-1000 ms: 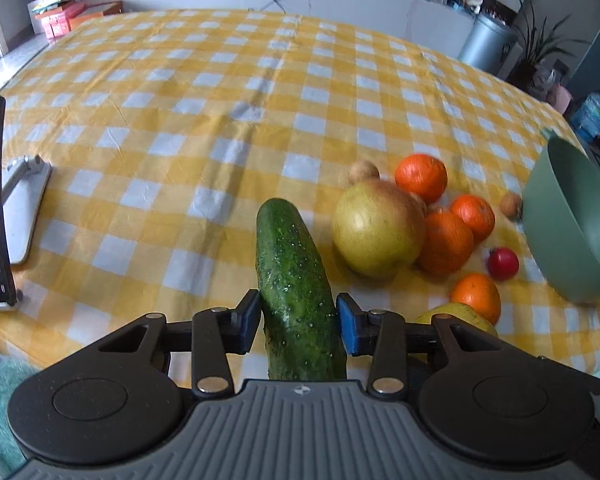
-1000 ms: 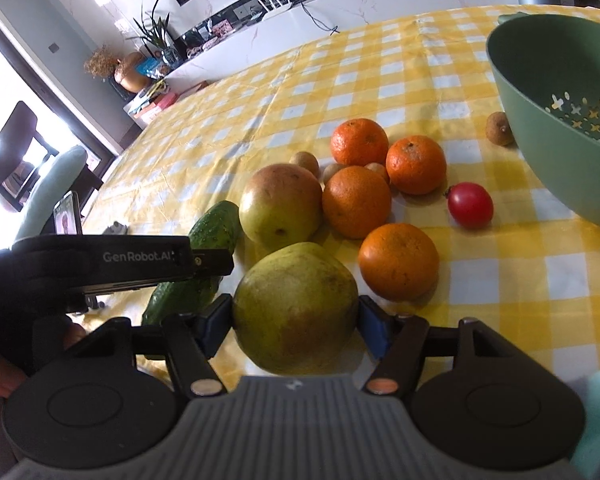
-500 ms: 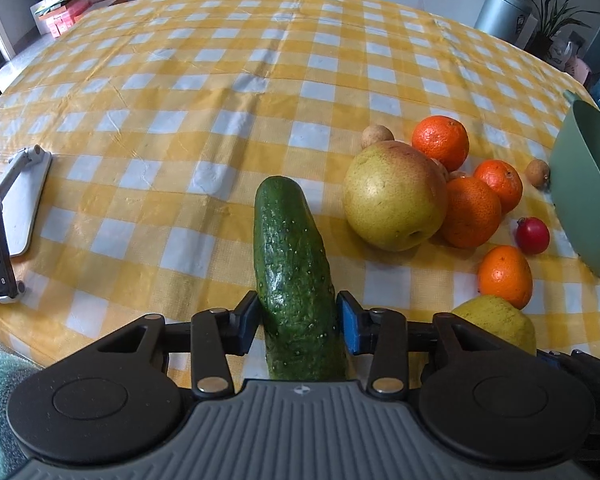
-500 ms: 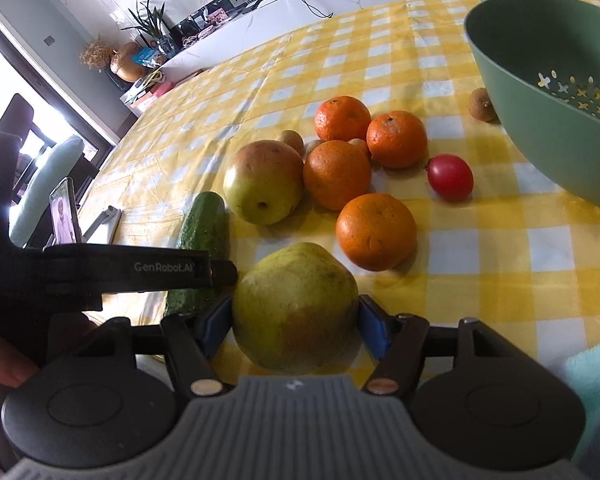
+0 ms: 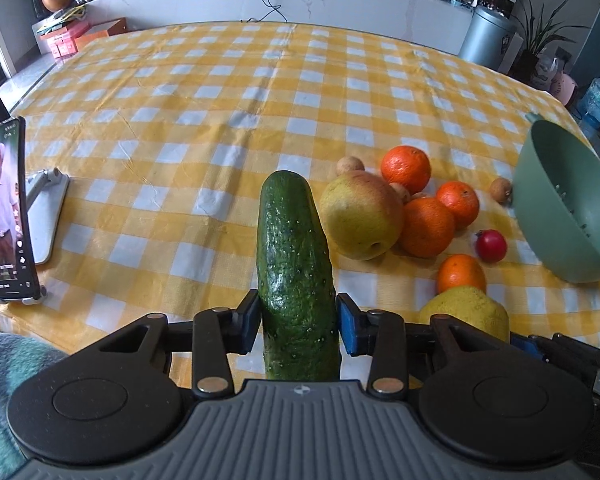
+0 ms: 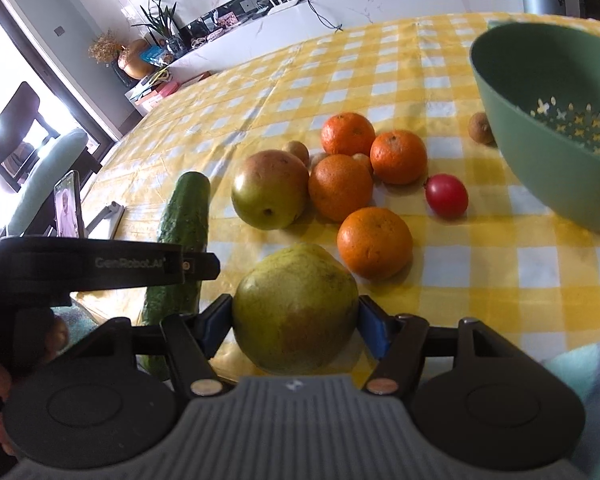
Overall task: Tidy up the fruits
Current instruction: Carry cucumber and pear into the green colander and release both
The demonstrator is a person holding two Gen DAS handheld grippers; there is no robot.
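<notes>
The left tool (image 5: 298,326), marked "GenRobot.AI" on its side, clamps a cucumber (image 5: 294,264); the right tool (image 6: 296,322) clamps a green pear (image 6: 294,308), both near the table's (image 5: 204,92) front edge. Beyond lie another pear (image 6: 270,188), oranges (image 6: 374,242) and a green colander (image 6: 548,120) toward the right edge.

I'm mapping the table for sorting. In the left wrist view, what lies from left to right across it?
Phone → stand base → cucumber → large pear → red tomato → green colander.
</notes>
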